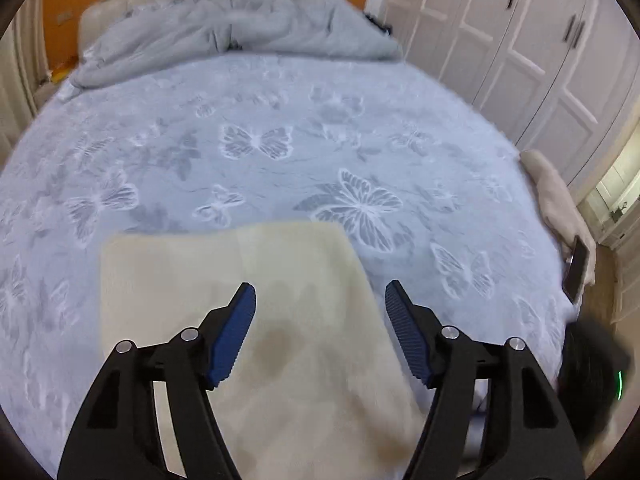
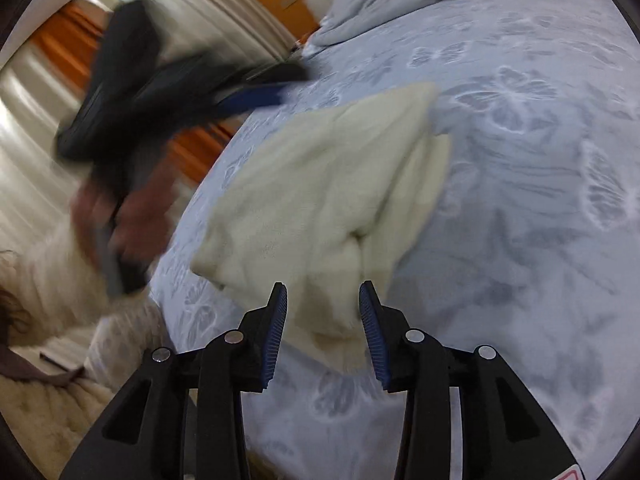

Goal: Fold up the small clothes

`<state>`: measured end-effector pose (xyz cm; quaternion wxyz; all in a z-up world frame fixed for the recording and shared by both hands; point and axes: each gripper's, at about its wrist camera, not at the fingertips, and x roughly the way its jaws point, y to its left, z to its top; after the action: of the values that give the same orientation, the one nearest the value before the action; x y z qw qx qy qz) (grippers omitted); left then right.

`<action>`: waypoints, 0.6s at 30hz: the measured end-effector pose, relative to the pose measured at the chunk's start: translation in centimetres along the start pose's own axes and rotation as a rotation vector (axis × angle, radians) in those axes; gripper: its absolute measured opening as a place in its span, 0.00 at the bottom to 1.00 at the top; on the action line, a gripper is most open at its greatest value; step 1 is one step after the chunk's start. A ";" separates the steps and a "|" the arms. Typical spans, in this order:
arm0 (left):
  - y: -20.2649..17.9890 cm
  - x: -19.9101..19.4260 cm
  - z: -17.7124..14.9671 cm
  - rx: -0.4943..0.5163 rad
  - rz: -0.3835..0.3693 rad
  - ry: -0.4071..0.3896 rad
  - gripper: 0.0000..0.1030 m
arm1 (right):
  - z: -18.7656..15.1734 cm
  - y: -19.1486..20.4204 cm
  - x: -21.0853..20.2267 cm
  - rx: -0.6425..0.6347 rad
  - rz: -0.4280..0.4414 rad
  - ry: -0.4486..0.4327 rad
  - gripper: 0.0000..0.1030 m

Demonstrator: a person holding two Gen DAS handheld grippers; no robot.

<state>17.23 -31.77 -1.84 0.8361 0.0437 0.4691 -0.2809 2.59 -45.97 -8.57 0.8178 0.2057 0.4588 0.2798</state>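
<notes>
A cream garment (image 1: 224, 280) lies folded flat on the pale blue butterfly bedsheet (image 1: 280, 140), near the bed's front edge. My left gripper (image 1: 320, 292) hovers over it, open, its blue pads apart with nothing pressed between them. In the right wrist view the same garment (image 2: 328, 184) shows layered folds, and its near corner lies under my right gripper (image 2: 324, 290), which is open with its pads clear of the cloth. The left gripper (image 2: 276, 86) appears there as a dark blur above the garment's far end, held by a hand (image 2: 128, 216).
A crumpled grey duvet (image 1: 224, 28) is piled at the headboard. White wardrobe doors (image 1: 520, 40) stand to the right. A phone (image 1: 576, 272) and a beige cloth (image 1: 556, 196) lie at the bed's right edge. Curtains (image 2: 48, 92) hang past the left side.
</notes>
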 end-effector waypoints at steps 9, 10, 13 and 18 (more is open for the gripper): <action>-1.6 9.1 -0.6 0.101 0.162 0.143 0.50 | -2.7 -0.7 -1.5 -0.045 0.044 0.040 0.00; -1.9 9.4 -1.0 0.117 0.180 0.136 0.50 | -3.8 -2.7 -0.6 0.003 -0.007 0.087 0.00; -2.6 9.8 -1.2 0.151 0.230 0.112 0.51 | -6.1 -5.5 0.0 0.118 -0.027 0.116 0.00; -2.9 7.0 -0.8 0.131 0.249 0.086 0.55 | -4.8 -2.8 -5.2 0.122 -0.062 -0.069 0.12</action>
<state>17.98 -36.97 -7.41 0.8390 0.1680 0.4761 -0.2029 -3.00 -51.08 -9.34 0.8274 0.2503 0.4528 0.2185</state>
